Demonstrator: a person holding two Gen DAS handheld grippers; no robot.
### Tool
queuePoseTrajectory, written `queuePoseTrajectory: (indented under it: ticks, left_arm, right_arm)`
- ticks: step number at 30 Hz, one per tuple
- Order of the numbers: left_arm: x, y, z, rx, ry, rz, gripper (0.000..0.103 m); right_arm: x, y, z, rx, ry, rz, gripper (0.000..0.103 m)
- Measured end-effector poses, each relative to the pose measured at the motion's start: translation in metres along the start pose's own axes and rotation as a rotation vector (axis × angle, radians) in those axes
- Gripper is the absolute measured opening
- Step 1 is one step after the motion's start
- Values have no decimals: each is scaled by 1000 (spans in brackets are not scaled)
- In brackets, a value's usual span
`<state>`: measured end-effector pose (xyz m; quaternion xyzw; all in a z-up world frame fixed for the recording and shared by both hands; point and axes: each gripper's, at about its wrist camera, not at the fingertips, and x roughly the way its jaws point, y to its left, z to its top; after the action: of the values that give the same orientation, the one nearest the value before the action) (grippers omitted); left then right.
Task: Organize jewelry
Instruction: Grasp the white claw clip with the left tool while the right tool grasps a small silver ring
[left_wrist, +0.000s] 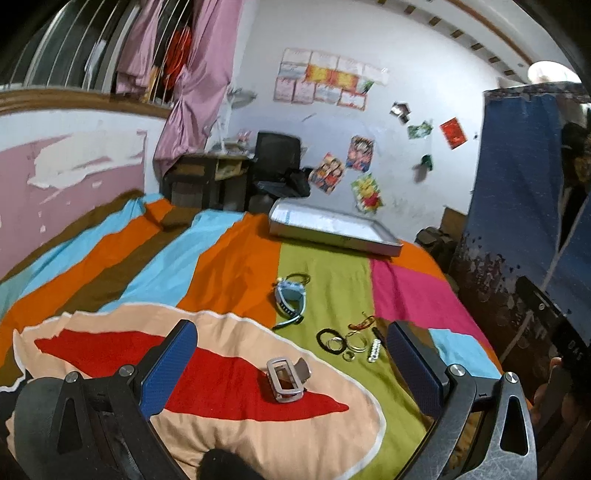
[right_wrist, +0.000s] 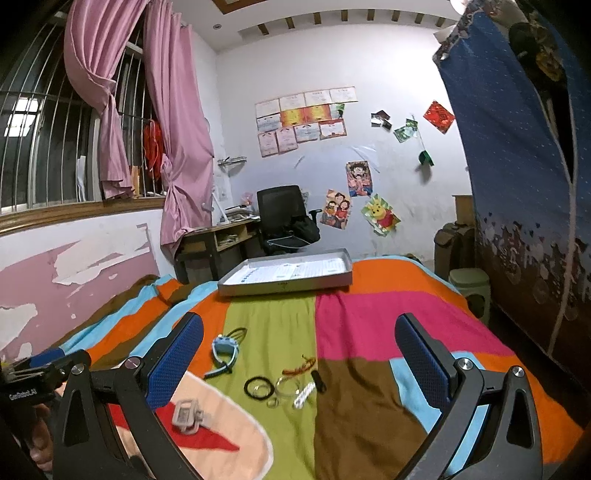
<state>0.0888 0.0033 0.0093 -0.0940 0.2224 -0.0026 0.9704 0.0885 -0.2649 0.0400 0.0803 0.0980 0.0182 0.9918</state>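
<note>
Jewelry lies spread on a colourful striped bedspread (left_wrist: 325, 280). A blue watch (left_wrist: 291, 297) sits on the orange-green seam, also in the right wrist view as the blue watch (right_wrist: 224, 349). Black hair ties (left_wrist: 330, 340), clear bangles (left_wrist: 356, 341), a red-and-gold bracelet (left_wrist: 361, 322) and a pearl clip (left_wrist: 373, 350) form a cluster on the green patch. A silver watch case (left_wrist: 284, 376) rests on the red shape. A shallow grey tray (left_wrist: 369, 242) stands farther back. My left gripper (left_wrist: 291, 363) hangs open over the silver case. My right gripper (right_wrist: 299, 356) is open above the cluster (right_wrist: 284, 384).
A desk (right_wrist: 218, 236) and black office chair (right_wrist: 284, 214) stand beyond the bed's far end. A blue fabric wardrobe (right_wrist: 517, 177) rises along the right side, with a green stool (right_wrist: 469, 284) at its foot. The left gripper's body (right_wrist: 40, 373) shows at the right view's left edge.
</note>
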Motion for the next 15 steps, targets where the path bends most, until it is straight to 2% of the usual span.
queuePoseTrajectory:
  ticks: [4,7,11,13,15]
  left_arm:
    - [35,7,0,-54,109,19,103]
    - [62,14,-5,-99,201,14,103]
    - [93,23,-17,-148,293,4,102]
    - [105,23,-23,-152,328,-4,98]
    - [116,22,-30,-141,369,-11,89]
  right_arm:
    - [35,2,6,-40,29,32,102]
    - [66,3,2,-69,90,71,102]
    - [108,5,-19,-109,223,155,102]
    - [126,5,-32,-117,294,189,102]
    - [147,9,-49,-122,369,225,101]
